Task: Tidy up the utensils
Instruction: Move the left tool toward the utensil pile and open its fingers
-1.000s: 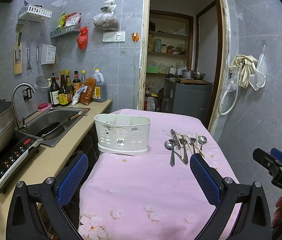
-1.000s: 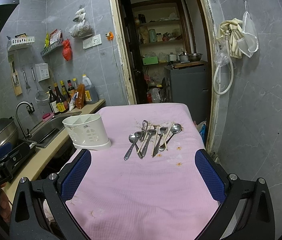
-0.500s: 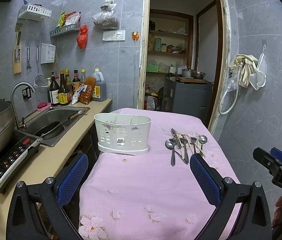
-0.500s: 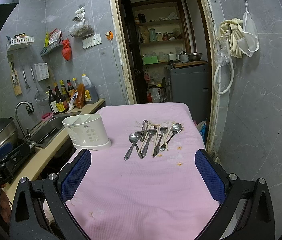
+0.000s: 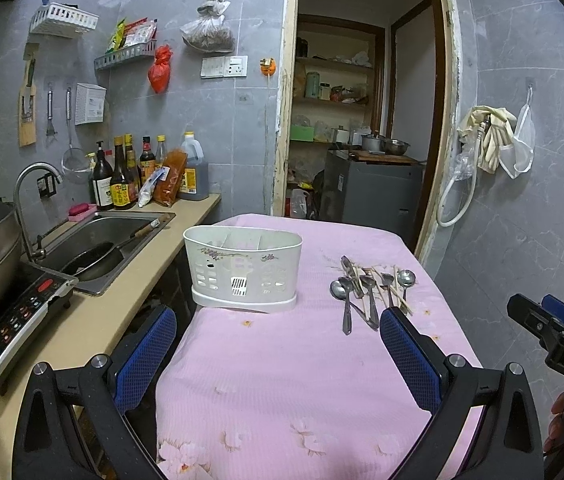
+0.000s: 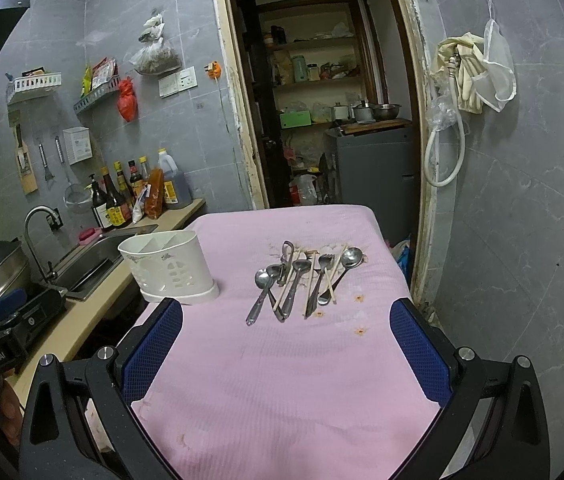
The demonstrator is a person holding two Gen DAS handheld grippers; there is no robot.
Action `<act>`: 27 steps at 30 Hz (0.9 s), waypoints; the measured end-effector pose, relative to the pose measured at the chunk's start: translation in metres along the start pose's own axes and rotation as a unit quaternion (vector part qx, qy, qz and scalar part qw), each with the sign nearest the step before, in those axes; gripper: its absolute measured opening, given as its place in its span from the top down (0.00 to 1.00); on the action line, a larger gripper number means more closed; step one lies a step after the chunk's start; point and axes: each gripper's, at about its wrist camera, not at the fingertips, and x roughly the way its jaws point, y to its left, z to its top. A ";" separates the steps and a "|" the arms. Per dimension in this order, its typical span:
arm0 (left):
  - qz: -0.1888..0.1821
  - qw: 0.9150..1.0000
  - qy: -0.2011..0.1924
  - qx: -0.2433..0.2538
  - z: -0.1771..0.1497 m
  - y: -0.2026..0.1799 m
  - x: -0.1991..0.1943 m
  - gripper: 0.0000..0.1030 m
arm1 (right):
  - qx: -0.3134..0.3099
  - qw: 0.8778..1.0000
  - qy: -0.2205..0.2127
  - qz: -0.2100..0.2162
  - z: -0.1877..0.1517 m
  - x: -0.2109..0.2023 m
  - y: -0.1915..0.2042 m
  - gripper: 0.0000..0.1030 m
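Utensils (image 6: 302, 278) | on tablecloth, beyond both hand-held grippers | fingers apart, empty

Utensil holder (image 5: 243, 268) compartments' contents too small to tell.

Lighting: dim, cool, even indoor light from overhead; soft shadows only. Glare: faint sheen on grey wall tiles (image 5: 210, 8). Doorway room (image 6: 322, 80) somewhat brighter. Focus: sharp centrally. Distortion: strong fisheye bending, black vignette at corners.
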 end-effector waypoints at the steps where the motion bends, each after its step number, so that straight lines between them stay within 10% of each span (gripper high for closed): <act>1: -0.003 1.000 0.001 0.000 0.003 0.004 0.001 0.00 | 0.001 1.000 0.000 -0.002 0.001 0.001 0.000 0.01; 27: -0.137 0.988 -0.024 0.065 0.081 -0.006 0.104 0.00 | 0.028 0.994 -0.042 -0.100 0.064 0.057 0.008 0.01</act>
